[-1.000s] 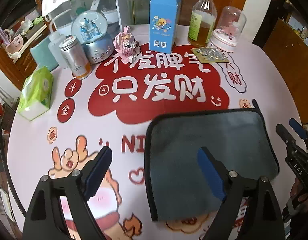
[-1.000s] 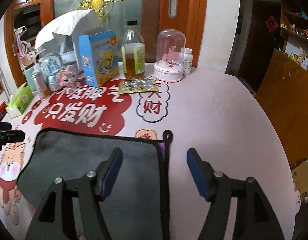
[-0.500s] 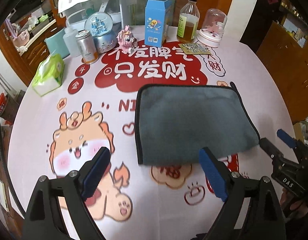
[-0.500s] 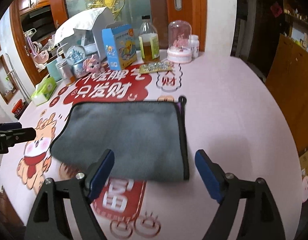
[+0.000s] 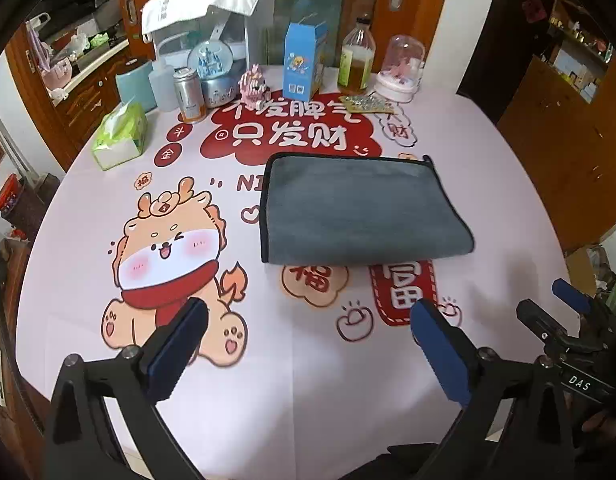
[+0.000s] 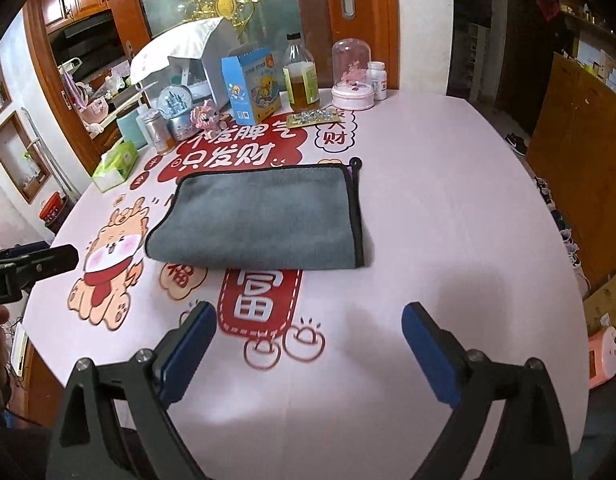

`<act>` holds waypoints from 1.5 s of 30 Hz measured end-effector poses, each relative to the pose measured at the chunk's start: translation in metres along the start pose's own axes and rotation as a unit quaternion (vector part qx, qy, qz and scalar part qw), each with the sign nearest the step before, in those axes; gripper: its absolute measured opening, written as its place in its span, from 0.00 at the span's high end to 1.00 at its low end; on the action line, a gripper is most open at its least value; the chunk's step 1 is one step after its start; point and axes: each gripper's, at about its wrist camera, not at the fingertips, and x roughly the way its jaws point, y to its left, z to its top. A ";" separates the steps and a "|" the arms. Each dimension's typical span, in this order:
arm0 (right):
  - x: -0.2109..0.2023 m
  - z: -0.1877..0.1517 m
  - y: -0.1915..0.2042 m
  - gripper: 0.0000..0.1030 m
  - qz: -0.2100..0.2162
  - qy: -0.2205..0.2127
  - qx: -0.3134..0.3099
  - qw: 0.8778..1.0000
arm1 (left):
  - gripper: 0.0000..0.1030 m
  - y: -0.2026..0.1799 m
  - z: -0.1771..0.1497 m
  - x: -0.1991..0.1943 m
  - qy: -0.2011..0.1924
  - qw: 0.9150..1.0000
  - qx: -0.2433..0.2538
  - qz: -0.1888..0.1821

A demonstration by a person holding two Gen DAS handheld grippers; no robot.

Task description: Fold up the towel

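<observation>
the grey towel (image 5: pixel 360 210) lies folded flat on the pink printed tablecloth (image 5: pixel 488 168), near the table's middle, its black-trimmed edges to the far side and the rounded fold toward the cameras. only the right wrist view shows a small black hanging loop (image 6: pixel 355 163) at the far right corner with a sliver of purple beneath the trim; the left wrist view shows that corner as a plain dark tip.

the cloth carries large white characters on red, "只发财", a red tag reading "富" (image 6: pixel 260 296) just in front of the towel, and a cartoon dragon with a red scarf (image 5: pixel 168 252) to its left. behind stand a blue carton with a duck picture (image 5: pixel 302 62), a bottle of amber liquid (image 5: pixel 357 62), a snow globe (image 5: pixel 210 68) and a green tissue pack (image 5: pixel 120 136). a white pill bottle (image 6: pixel 378 80) beside the glass dome shows in the right view only.

the left gripper (image 5: pixel 308 334) hovers above the cloth, well short of the towel, jaws spread wide and empty. the right gripper (image 6: pixel 308 330) is likewise held off the towel, jaws wide apart, nothing between them; in the left view its body reads "das".
</observation>
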 end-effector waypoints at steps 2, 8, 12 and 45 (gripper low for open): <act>-0.012 -0.003 -0.001 0.07 0.003 0.001 0.003 1.000 | 0.01 -0.004 -0.007 -0.012 -0.005 1.000 -0.001 -0.002; -0.053 -0.012 0.001 0.01 0.008 -0.001 0.006 1.000 | 0.01 -0.016 -0.023 -0.045 -0.023 1.000 0.000 0.004; -0.077 -0.016 0.005 0.00 0.015 -0.003 0.010 1.000 | 0.01 -0.022 -0.031 -0.063 -0.033 0.999 -0.004 0.009; -0.112 -0.036 0.050 0.00 0.024 -0.014 -0.007 1.000 | 0.01 -0.040 -0.065 -0.089 -0.068 0.994 -0.019 0.081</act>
